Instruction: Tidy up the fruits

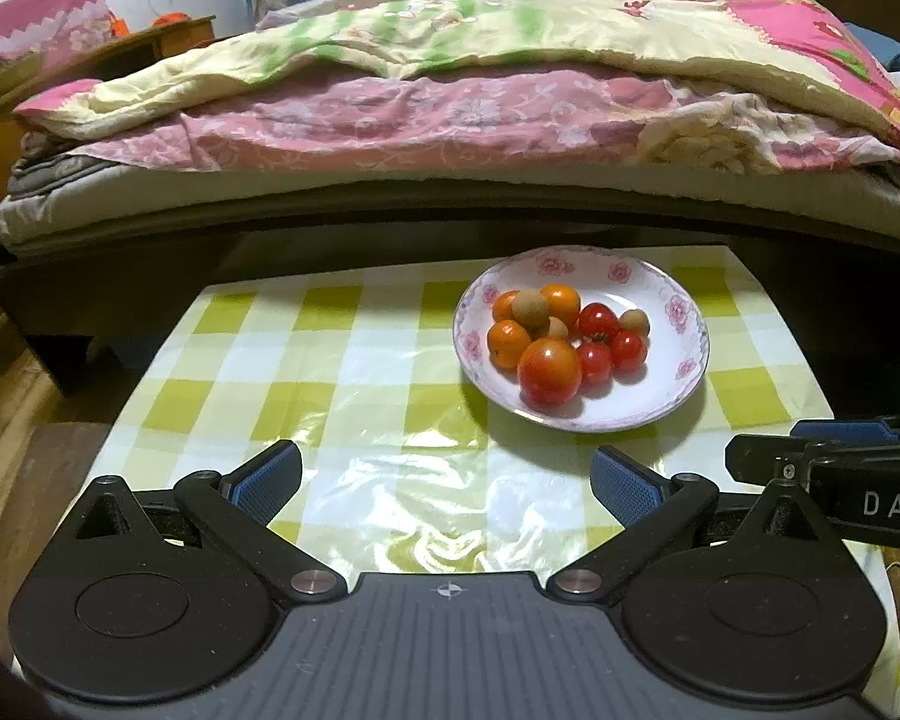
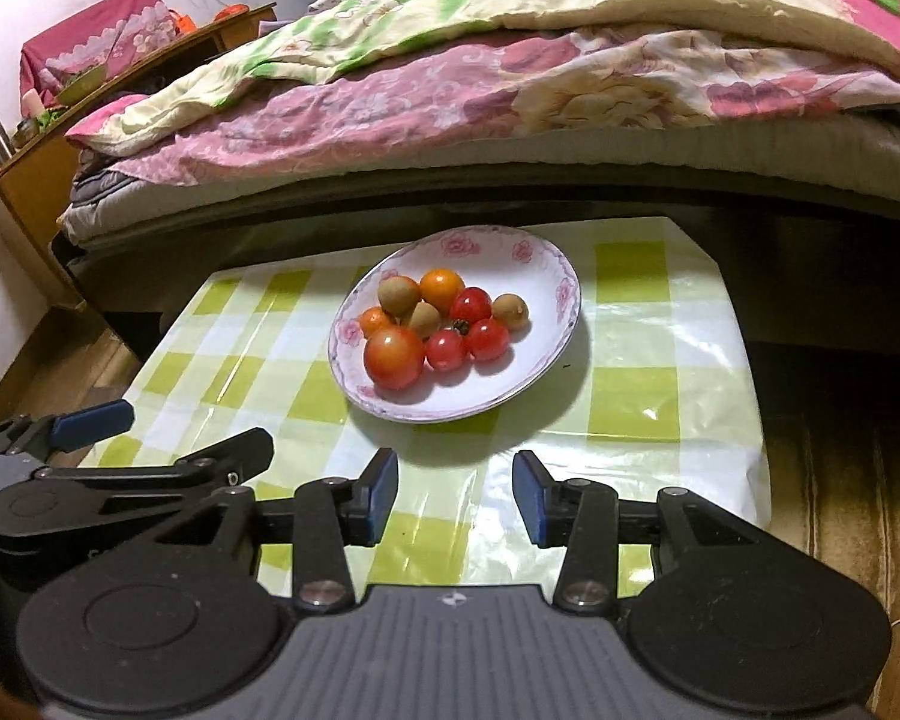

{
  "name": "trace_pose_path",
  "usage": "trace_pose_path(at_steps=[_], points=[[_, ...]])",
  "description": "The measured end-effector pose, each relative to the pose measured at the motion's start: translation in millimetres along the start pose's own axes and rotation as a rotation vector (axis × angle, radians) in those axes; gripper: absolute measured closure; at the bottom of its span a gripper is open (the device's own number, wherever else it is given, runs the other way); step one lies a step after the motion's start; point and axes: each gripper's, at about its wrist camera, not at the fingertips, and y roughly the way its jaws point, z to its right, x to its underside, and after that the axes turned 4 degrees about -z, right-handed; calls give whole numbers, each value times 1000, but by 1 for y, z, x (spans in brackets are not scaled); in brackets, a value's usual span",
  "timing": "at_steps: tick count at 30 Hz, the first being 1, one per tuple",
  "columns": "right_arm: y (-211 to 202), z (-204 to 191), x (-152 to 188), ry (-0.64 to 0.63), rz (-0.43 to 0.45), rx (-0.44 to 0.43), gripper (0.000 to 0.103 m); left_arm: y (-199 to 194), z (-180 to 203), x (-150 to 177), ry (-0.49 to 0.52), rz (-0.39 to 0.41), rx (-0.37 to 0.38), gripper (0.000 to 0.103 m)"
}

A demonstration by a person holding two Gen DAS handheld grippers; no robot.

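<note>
White floral plate (image 1: pixel 678 324) w/ fruits (image 1: pixel 549 369) piled at centre, on checked tablecloth (image 1: pixel 306 360) near bed (image 1: pixel 450 120). L gripper (image 1: pixel 444 483) jaws spread wide, empty. R gripper (image 2: pixel 455 498) narrow gap, nothing between.

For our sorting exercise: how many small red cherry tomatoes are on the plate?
3. On the plate, right of the big tomato: one behind, one front-left, one front-right. More could hide underneath.

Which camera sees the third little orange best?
The left wrist view. There the third orange shows whole, left of the big tomato. In the right wrist view that orange peeks out, partly hidden behind the big tomato and a brown fruit.
</note>
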Motion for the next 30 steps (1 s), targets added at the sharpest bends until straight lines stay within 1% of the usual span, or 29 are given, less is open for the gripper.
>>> trace_pose_path(at_steps=[5,11,19,23,27,30], points=[[-2,-1,6,-1,-1,8,58,-3,-6,6,-36,-13,27,0],[-5,0,10,7,-5,5,58,-7,-7,12,-42,-18,13,0],[-7,-5,18,-2,-15,-1,58,-13,-10,20,-58,-22,24,0],[-8,-5,23,-6,-13,12,58,-16,-14,25,-69,-21,9,0],[-11,-6,29,-3,-17,13,58,-20,-16,30,-79,-26,16,0],[-15,-7,33,-1,-13,9,58,-22,-16,34,-75,-46,22,0]])
